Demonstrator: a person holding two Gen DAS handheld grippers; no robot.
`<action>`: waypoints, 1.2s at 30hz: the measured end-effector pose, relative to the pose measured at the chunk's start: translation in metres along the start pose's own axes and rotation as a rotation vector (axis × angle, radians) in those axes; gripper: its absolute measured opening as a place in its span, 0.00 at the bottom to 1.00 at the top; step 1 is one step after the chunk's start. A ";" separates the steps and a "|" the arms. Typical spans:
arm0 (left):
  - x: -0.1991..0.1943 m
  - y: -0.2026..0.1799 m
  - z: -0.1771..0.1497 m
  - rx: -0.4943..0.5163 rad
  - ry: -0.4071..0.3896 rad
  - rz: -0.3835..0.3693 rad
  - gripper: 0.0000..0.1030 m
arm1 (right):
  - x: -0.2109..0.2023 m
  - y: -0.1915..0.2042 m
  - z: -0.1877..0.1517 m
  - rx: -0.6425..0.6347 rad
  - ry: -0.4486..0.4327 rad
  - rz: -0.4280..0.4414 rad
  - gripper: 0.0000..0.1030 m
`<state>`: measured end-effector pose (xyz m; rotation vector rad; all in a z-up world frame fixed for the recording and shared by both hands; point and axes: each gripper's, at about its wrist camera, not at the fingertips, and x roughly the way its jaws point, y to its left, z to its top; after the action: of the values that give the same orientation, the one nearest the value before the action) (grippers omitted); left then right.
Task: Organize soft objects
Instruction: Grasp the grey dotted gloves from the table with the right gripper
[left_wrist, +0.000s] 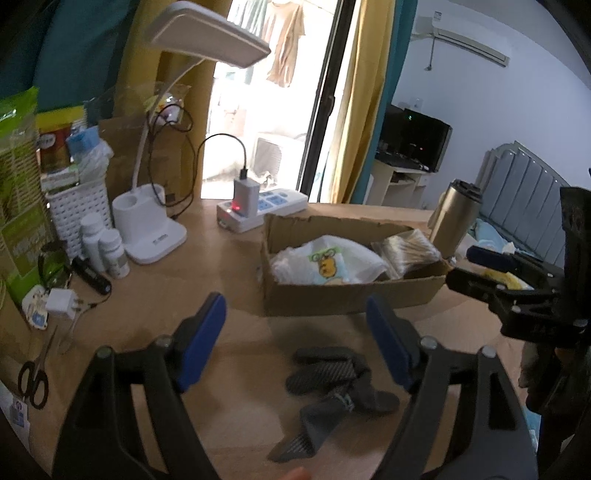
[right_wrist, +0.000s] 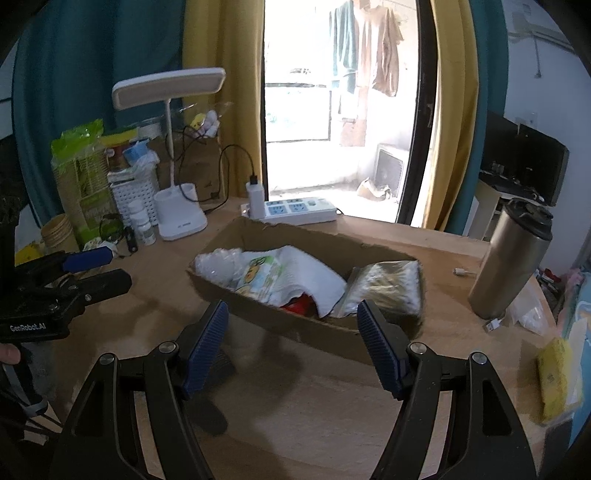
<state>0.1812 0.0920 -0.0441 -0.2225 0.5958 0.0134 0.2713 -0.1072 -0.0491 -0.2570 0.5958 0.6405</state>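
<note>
Gloves (left_wrist: 332, 384) lie on tabletop (left_wrist: 229, 266) between open fingers of left gripper (left_wrist: 295, 343); right gripper (right_wrist: 291, 343) open, empty; next: grasp gloves, move to box (left_wrist: 351, 291)

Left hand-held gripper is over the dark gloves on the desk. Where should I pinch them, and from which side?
Come straight down with the open left hand-held gripper onto the gloves, pinching the bunched middle where they overlap. They lie flat and limp, so the spread finger ends would probably slip.

black tongs (left_wrist: 295, 339), ribbed blue pads (right_wrist: 207, 347), silver pivot screws, white "genrobot.ai" marking.
</note>
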 end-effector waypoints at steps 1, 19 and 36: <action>-0.002 0.003 -0.002 -0.004 -0.001 0.000 0.77 | 0.001 0.003 0.000 -0.002 0.003 0.001 0.73; -0.015 0.048 -0.043 -0.064 0.024 0.022 0.78 | 0.045 0.062 -0.025 -0.066 0.125 0.066 0.73; -0.008 0.078 -0.061 -0.113 0.052 0.029 0.78 | 0.085 0.085 -0.045 -0.099 0.263 0.124 0.73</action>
<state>0.1345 0.1553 -0.1046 -0.3249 0.6510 0.0700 0.2525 -0.0184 -0.1396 -0.4028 0.8385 0.7635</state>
